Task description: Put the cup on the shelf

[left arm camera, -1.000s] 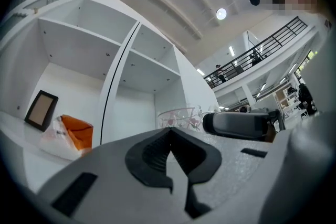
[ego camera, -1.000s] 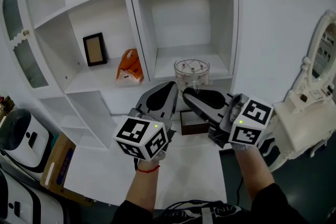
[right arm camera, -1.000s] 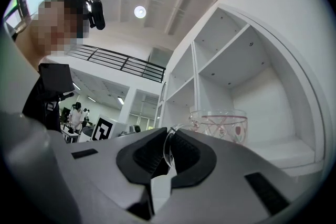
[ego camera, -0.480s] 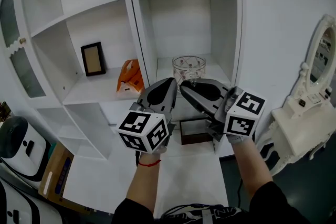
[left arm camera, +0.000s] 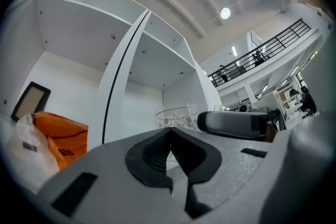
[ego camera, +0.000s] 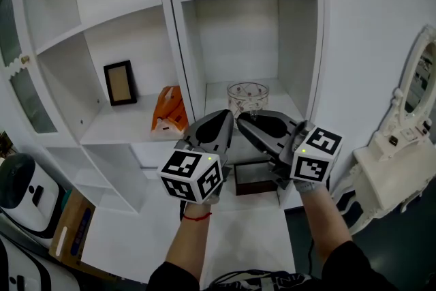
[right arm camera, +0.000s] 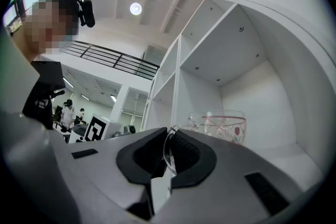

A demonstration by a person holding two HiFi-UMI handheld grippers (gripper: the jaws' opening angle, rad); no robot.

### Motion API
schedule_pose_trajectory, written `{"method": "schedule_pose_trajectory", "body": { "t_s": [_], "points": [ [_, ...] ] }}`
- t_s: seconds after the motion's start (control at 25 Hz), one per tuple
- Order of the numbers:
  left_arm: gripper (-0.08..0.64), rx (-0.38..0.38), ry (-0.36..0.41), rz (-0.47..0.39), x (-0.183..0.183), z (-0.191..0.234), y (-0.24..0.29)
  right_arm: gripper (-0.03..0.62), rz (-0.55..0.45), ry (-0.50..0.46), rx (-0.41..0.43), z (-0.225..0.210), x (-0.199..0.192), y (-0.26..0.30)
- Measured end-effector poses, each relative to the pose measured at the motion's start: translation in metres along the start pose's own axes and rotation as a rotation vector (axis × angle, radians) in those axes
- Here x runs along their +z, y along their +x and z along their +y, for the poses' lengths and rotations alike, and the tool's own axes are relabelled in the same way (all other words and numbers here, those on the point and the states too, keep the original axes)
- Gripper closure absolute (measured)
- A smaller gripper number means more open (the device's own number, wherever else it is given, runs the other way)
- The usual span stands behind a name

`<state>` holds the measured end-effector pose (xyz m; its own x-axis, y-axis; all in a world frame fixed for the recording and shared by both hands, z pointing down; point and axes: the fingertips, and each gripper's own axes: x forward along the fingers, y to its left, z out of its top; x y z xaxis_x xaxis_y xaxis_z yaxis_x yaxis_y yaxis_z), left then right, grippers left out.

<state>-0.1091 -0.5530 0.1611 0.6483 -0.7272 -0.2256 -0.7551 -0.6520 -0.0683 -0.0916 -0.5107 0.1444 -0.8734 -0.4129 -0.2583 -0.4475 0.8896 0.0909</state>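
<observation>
The clear glass cup (ego camera: 247, 97) with a red flower pattern is in the lower right shelf compartment (ego camera: 286, 102), just above or on its board; I cannot tell if it rests. My right gripper (ego camera: 240, 120) is shut on the cup's thin glass handle, which shows between the dark pads in the right gripper view, with the cup (right arm camera: 220, 124) just beyond my right gripper (right arm camera: 169, 136). My left gripper (ego camera: 226, 116) is beside it on the left, shut with nothing in it. The left gripper view has my left gripper (left arm camera: 169, 134) low, with the cup (left arm camera: 176, 115) past its tips.
A black picture frame (ego camera: 120, 83) and an orange bag (ego camera: 167, 108) sit in the left compartment. A dark brown box (ego camera: 253, 177) lies below the shelf. A white ornate table with a mirror (ego camera: 402, 167) stands right; a cardboard box (ego camera: 75, 215) sits at left.
Both grippers have moved forward toward the shelf. The cup, still held by the right gripper, has gone deeper into the right compartment.
</observation>
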Motion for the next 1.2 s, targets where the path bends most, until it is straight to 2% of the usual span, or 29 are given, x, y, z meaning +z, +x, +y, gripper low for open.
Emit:
{"method": "schedule_pose_trajectory", "body": {
  "t_s": [0.16, 0.44, 0.64, 1.0, 1.2],
  "points": [
    [0.554, -0.002, -0.011, 0.018, -0.005, 0.003, 0.007, 0.572, 0.015, 0.020, -0.010, -0.010, -0.003, 0.002],
    [0.554, -0.027, -0.033, 0.040, -0.013, 0.001, 0.010, 0.572, 0.059, -0.002, -0.031, -0.017, -0.009, 0.007],
    [0.554, 0.010, 0.014, 0.052, -0.021, -0.002, -0.002, 0.572, 0.092, -0.004, -0.050, -0.023, -0.014, 0.010],
    [0.554, -0.021, -0.043, 0.036, -0.022, 0.001, -0.009, 0.574, 0.192, -0.002, -0.131, -0.036, -0.024, 0.022],
    [0.554, -0.022, -0.043, 0.036, -0.023, 0.003, -0.011, 0.574, 0.230, -0.044, -0.193, -0.038, -0.030, 0.024]
  ]
}}
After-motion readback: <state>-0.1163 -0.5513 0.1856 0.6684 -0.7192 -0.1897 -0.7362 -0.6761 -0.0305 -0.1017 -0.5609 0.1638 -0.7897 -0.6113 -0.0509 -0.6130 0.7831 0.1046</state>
